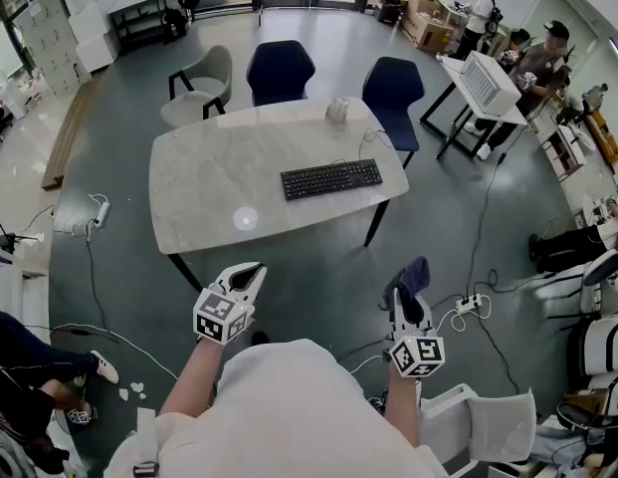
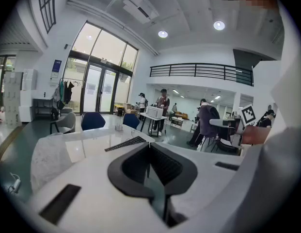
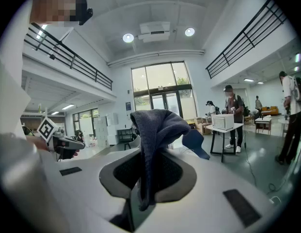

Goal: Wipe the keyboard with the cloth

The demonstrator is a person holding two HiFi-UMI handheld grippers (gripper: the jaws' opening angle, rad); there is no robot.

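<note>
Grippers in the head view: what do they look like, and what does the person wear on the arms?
The left gripper and the right gripper have white bodies, with black ribbed pads inside the jaws. Each carries a white cube printed with black square markers. The person wears a white short-sleeved shirt.

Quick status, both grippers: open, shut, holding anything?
Left gripper: shut, nothing between its jaws.
Right gripper: shut on the dark blue cloth.

Pale marble table (image 1: 189,187), grey chair (image 1: 204,80) and two navy chairs (image 1: 280,68) beyond it, white power strip (image 1: 102,210) on the floor (image 1: 318,277).
</note>
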